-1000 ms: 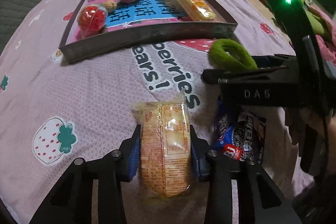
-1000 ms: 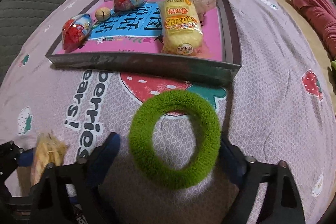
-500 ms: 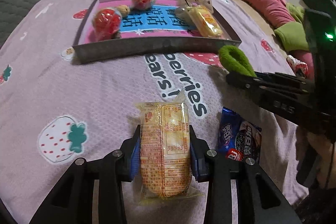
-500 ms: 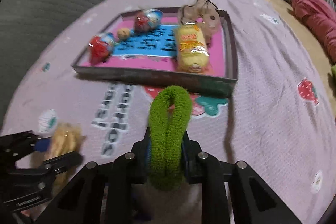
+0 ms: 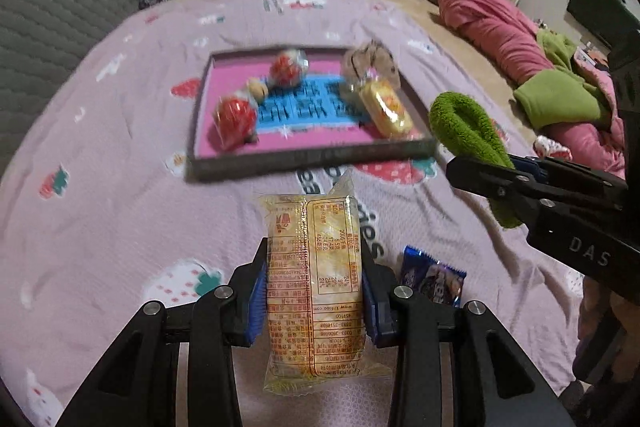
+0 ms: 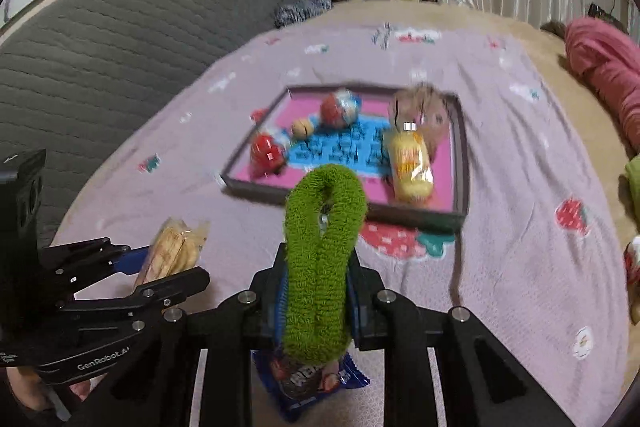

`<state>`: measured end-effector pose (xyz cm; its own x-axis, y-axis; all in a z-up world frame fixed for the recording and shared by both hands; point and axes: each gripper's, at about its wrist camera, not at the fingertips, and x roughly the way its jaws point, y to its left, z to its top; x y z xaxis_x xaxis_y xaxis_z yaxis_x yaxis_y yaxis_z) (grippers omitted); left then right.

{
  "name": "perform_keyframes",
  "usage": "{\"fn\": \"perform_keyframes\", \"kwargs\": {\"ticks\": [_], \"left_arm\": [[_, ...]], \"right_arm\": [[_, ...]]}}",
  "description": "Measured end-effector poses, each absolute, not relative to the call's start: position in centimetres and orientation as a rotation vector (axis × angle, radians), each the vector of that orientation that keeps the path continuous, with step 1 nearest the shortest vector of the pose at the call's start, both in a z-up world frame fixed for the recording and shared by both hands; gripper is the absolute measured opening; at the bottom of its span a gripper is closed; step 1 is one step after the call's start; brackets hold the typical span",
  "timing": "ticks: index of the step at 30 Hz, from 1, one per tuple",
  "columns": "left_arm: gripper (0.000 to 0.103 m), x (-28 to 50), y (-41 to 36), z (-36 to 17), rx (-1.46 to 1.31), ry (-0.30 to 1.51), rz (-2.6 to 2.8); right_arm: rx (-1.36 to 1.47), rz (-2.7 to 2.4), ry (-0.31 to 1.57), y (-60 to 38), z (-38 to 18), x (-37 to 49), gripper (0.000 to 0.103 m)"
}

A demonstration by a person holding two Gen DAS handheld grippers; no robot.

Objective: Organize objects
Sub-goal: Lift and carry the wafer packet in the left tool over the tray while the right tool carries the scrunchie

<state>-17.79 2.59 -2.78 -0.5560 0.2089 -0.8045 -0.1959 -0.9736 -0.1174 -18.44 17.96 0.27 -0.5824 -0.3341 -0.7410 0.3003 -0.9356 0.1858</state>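
Grip status first: we see the left gripper (image 5: 314, 301) clamped on a clear-wrapped yellow snack pack (image 5: 314, 287), its blue pads pressing both long sides, held above the pink bedspread (image 5: 100, 227). We see the right gripper (image 6: 316, 291) closed on a green fuzzy ring (image 6: 322, 259), which is squeezed into a narrow upright loop between the pads. Ahead of both, a dark-rimmed tray (image 5: 304, 159) lies on the bedspread and holds two red foil-wrapped eggs (image 5: 234, 119), a small nut (image 5: 257, 89), a second yellow snack pack (image 5: 386, 105) and a beige pouch (image 5: 370, 61). A blue cookie packet (image 5: 434, 281) lies on the bedspread just right of the left gripper.
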Motion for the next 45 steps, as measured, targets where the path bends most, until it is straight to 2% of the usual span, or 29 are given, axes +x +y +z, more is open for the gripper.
{"fn": "perform_keyframes", "kwargs": {"ticks": [6,14,23,33,45], "left_arm": [[0.039,-18.5,2.9,0.8,-1.261,0.057,2.624],[0.039,-19.9,2.4,6.4,-1.130,0.068,2.685],[0.039,-21.6,2.3,9.5,-1.053,0.083,2.735],[0.039,-25.6,2.5,9.2,-1.028,0.056,2.747],[0.040,-31.3,1.1,4.5,-1.056,-0.107,2.694]], "right_arm": [[1.125,-2.550,-0.047,17.5,3.7,-18.2,0.024],[1.020,-2.591,-0.015,16.7,8.3,-18.5,0.024],[0.921,-2.631,-0.043,16.5,11.7,-19.3,0.024],[0.884,-2.655,-0.075,16.8,11.8,-22.2,0.024],[0.844,-2.651,-0.134,17.3,8.4,-25.7,0.024]]}}
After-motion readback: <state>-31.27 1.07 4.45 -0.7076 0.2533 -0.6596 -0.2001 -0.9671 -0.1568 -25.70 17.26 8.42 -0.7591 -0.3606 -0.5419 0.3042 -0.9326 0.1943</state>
